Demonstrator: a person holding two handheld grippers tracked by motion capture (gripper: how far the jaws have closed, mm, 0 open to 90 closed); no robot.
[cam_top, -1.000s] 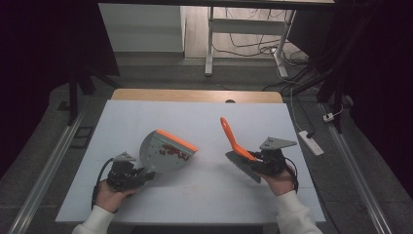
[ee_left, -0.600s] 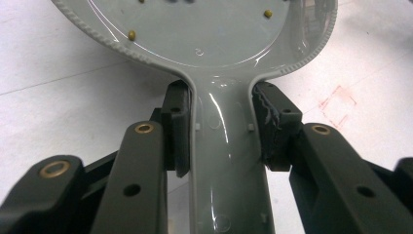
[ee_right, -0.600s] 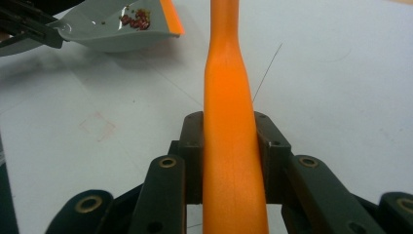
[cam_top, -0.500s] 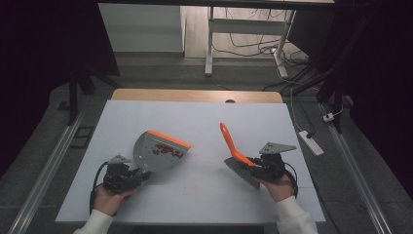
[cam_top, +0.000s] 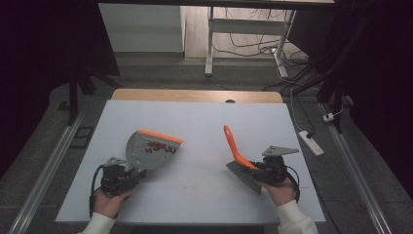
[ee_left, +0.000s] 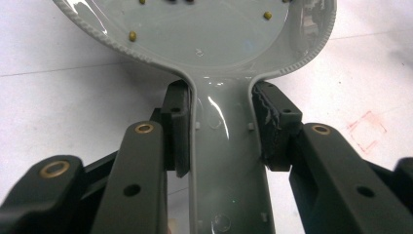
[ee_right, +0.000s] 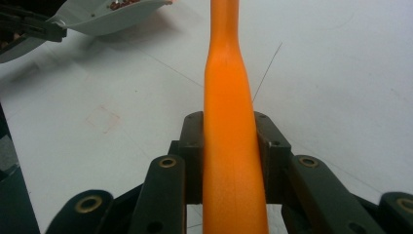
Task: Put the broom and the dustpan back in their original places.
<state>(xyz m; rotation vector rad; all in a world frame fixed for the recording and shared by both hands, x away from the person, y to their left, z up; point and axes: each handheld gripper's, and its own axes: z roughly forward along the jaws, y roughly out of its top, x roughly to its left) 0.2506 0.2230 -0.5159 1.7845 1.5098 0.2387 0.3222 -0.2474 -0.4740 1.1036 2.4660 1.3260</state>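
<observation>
Left fingers point(ee_left: 178, 127): clamped on the dustpan point(cam_top: 152, 150) handle.
Right fingers point(ee_right: 270, 156): clamped on the brush point(cam_top: 237, 158) handle.
High view: both raised over the white bench point(cam_top: 195, 126), well apart.
Left gripper view: yellowish beads point(ee_left: 132, 35) in the pan.

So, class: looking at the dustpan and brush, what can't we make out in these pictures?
- Dustpan: left gripper view's top edge cuts off its front.
- Bits in pan: high view, too small to identify.
- Brush: right gripper view, handle alone; bristles lie below the frame.
</observation>
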